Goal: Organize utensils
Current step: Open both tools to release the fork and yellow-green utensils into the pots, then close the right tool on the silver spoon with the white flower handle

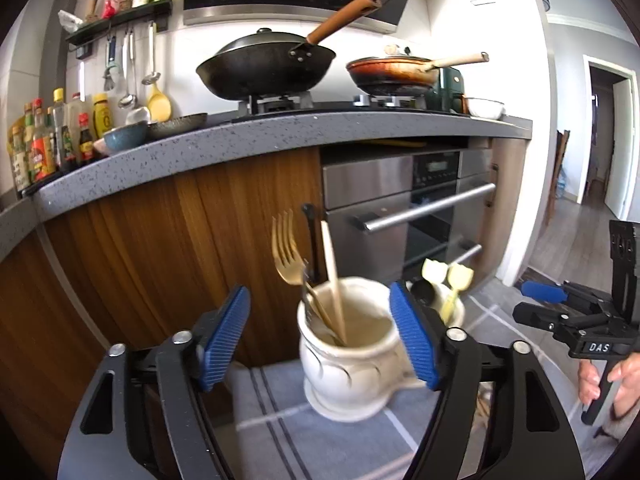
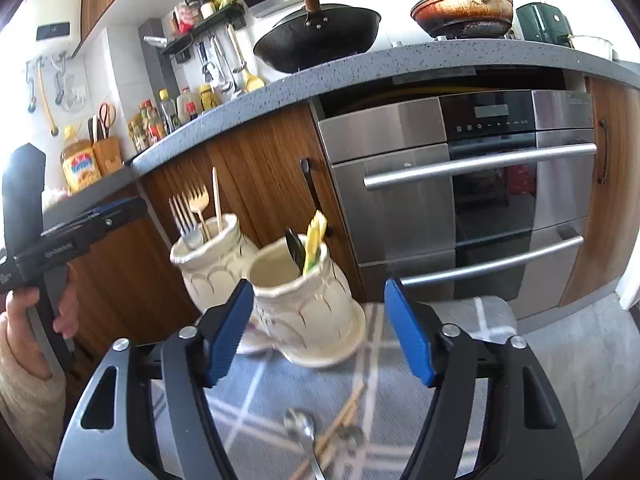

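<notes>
Two cream ceramic holders stand on a grey striped cloth (image 1: 280, 420). The left holder (image 1: 352, 364) holds gold forks (image 1: 286, 252) and a chopstick (image 1: 334, 276); it also shows in the right wrist view (image 2: 212, 264). The right holder (image 2: 304, 304) holds yellow and black utensils (image 2: 314, 242). My left gripper (image 1: 320, 340) is open, its jaws wide around the left holder. My right gripper (image 2: 320, 332) is open and empty just before the right holder. A metal spoon (image 2: 300, 428) and chopsticks (image 2: 340, 420) lie on the cloth below it.
A wooden cabinet (image 2: 256, 152) and a steel oven (image 2: 460, 184) stand right behind the cloth. The grey counter (image 1: 240, 140) above carries a black wok (image 1: 264, 68), a frying pan (image 1: 396, 72), bowls and sauce bottles (image 1: 44, 140).
</notes>
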